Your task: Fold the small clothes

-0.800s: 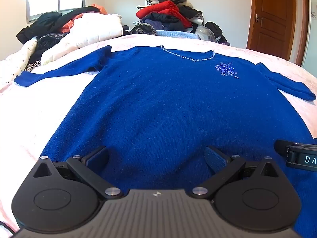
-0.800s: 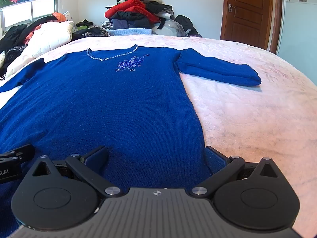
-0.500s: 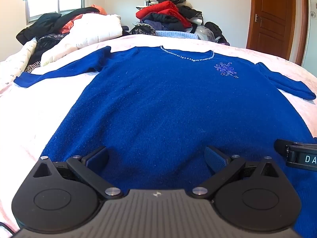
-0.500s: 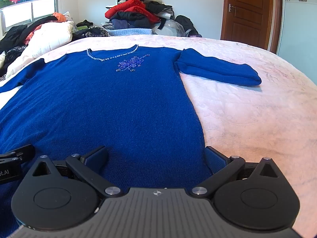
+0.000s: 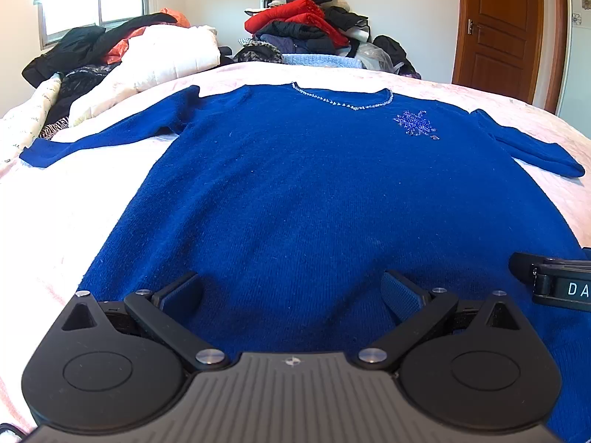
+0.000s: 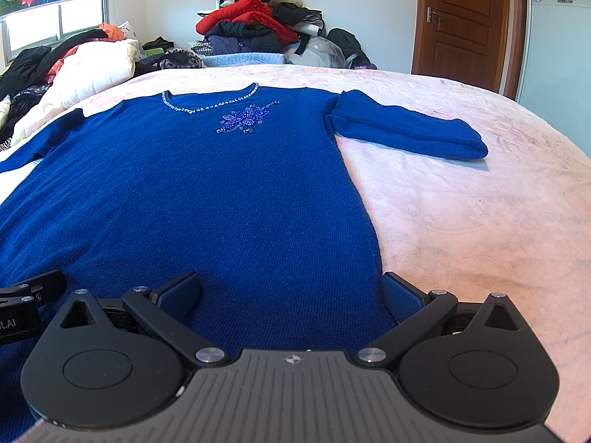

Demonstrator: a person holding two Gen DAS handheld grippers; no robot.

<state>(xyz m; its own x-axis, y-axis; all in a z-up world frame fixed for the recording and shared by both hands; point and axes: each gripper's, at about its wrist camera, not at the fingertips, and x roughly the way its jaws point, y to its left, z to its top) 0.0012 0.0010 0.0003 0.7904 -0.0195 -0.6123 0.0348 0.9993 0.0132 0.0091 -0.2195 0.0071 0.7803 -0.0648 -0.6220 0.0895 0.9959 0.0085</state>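
A royal blue knit sweater (image 5: 314, 192) lies flat and face up on the bed, with a beaded neckline and a beaded flower on the chest. Its sleeves stretch out to the left (image 5: 103, 136) and right (image 6: 406, 129). My left gripper (image 5: 291, 295) is open, low over the sweater's hem at its left half. My right gripper (image 6: 291, 295) is open over the hem at the sweater's right side, its right finger at the side edge. Each gripper's body shows at the edge of the other's view. Neither holds anything.
The sweater lies on a pale pink bedspread (image 6: 461, 221). A heap of clothes (image 5: 306, 26) stands at the far end of the bed. White quilts and dark garments (image 5: 147, 59) pile at the far left. A brown wooden door (image 6: 465, 18) stands at the back right.
Both grippers have stayed nearly still over the hem, with only a slight drift of view. The jaws stay open and the sweater has not moved.
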